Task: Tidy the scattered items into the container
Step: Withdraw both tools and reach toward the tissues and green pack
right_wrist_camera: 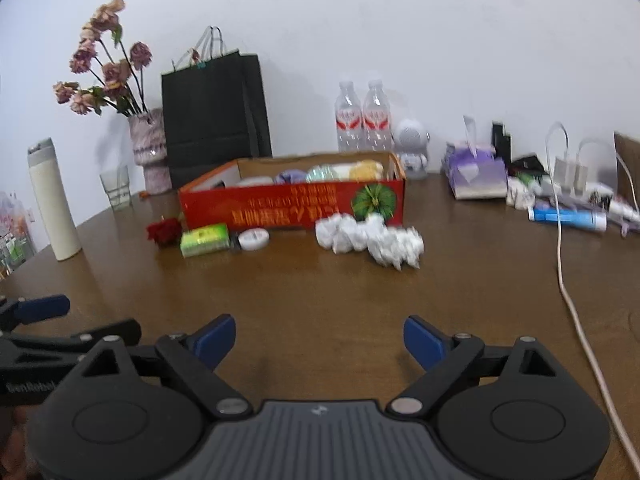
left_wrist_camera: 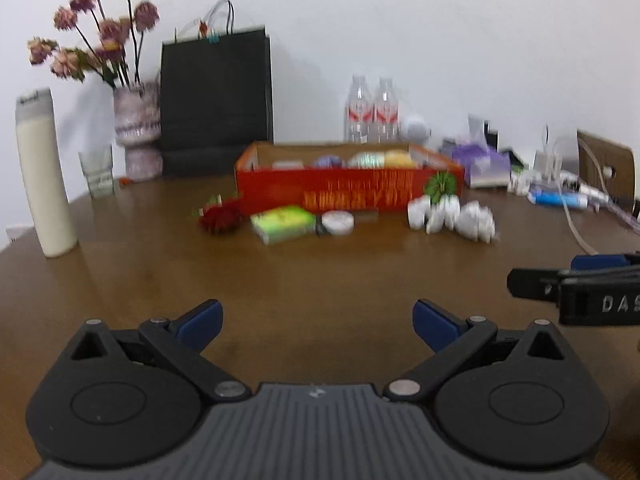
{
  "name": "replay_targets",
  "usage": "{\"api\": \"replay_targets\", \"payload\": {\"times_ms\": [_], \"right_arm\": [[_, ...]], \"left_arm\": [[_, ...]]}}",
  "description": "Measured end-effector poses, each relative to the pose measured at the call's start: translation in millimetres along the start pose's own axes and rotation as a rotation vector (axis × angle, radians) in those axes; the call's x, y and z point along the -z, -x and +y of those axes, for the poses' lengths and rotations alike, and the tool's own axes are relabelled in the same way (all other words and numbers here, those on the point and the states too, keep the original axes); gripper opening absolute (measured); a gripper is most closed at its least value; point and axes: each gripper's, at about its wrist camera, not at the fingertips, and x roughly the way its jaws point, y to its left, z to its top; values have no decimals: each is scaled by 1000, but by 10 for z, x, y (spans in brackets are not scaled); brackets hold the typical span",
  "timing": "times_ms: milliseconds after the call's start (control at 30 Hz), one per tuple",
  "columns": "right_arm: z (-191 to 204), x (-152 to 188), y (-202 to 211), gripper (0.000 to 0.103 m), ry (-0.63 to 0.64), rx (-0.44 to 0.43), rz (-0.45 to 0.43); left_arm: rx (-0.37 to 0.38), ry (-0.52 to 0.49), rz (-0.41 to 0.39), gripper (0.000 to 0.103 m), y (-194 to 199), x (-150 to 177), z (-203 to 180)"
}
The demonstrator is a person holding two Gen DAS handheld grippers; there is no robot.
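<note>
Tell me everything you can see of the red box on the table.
The red box is a long, shallow, open-topped carton, seemingly cardboard: red outside with yellow lettering and a green round emblem near its right end, plain brown inside. It sits flat on the wooden table, in front of a black paper bag, already holding several pale rounded items. Crumpled white paper balls lie against its front right; whether they touch is unclear.

The table (right_wrist_camera: 280, 288) was brown wood with a soft sheen. The red box (right_wrist_camera: 292, 204) looked like printed cardboard, its inner walls plain and matt. The white wads (right_wrist_camera: 372, 240) beside it were crumpled paper, perhaps tissue; the blur hid their texture. The bottles (right_wrist_camera: 362, 120) were clear plastic, the bag (right_wrist_camera: 212, 116) matt black paper.
</note>
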Motion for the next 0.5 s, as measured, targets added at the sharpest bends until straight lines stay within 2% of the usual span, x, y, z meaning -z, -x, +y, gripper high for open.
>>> {"api": "replay_targets", "payload": {"times_ms": [133,300,500], "right_arm": [[2,140,-16,91,1,13,39],[92,161,31,91,40,21,12],[140,161,-7,91,62,31,32]], "left_arm": [[26,-15,15,103,4,51,-7],[21,-48,22,103,21,93,-54],[25,-6,62,103,-49,60,-26]]}}
